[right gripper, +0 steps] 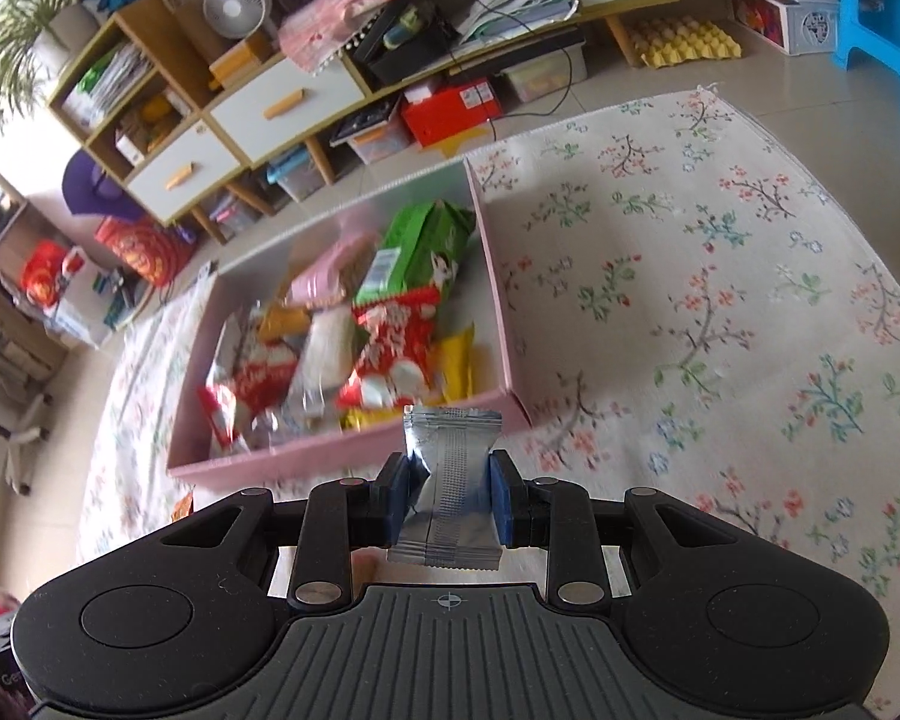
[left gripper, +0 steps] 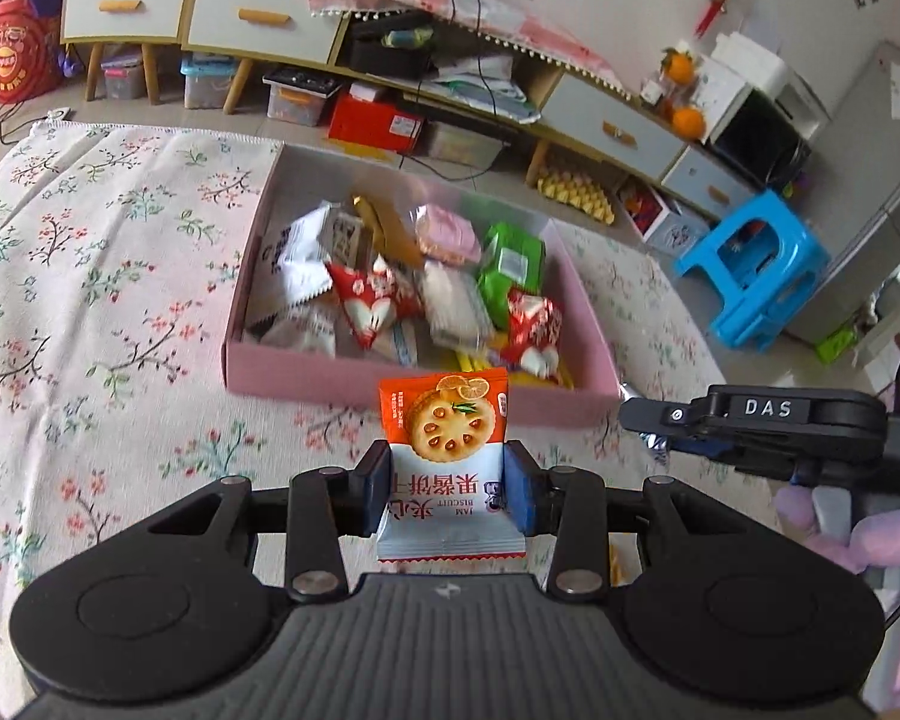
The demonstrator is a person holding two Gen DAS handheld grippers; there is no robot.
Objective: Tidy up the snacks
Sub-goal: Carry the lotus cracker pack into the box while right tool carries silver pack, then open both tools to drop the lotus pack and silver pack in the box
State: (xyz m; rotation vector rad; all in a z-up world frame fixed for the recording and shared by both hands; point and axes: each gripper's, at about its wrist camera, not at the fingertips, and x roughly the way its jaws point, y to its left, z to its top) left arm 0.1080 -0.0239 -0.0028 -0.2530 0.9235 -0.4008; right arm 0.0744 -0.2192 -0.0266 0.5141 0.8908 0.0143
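In the left wrist view, the left gripper (left gripper: 448,495) pinches a biscuit packet (left gripper: 444,462) just short of the near wall of the pink box (left gripper: 330,381), which is crowded with snacks; bare flowered cloth (left gripper: 90,300) spreads to the left. The right gripper (left gripper: 744,420) shows at the right edge.

In the right wrist view, the right gripper (right gripper: 450,501) pinches a silver packet (right gripper: 450,480) by the box's (right gripper: 504,300) near right corner, with open cloth (right gripper: 720,300) to the right.

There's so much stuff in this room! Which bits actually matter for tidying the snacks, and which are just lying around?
Part of the job:
jam biscuit packet
silver packet
pink box
left gripper
right gripper

Just lying about:
blue stool
red box
fan
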